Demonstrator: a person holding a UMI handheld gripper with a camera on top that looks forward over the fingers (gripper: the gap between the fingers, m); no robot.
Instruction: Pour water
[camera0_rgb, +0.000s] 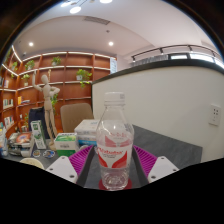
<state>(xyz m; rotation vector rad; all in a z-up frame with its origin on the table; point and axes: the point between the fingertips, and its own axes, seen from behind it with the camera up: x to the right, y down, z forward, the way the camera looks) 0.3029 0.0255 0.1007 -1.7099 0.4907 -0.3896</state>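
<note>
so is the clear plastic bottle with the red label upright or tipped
Upright: the clear plastic bottle with the red label stands vertical, white cap on top, between the gripper fingers.
</note>
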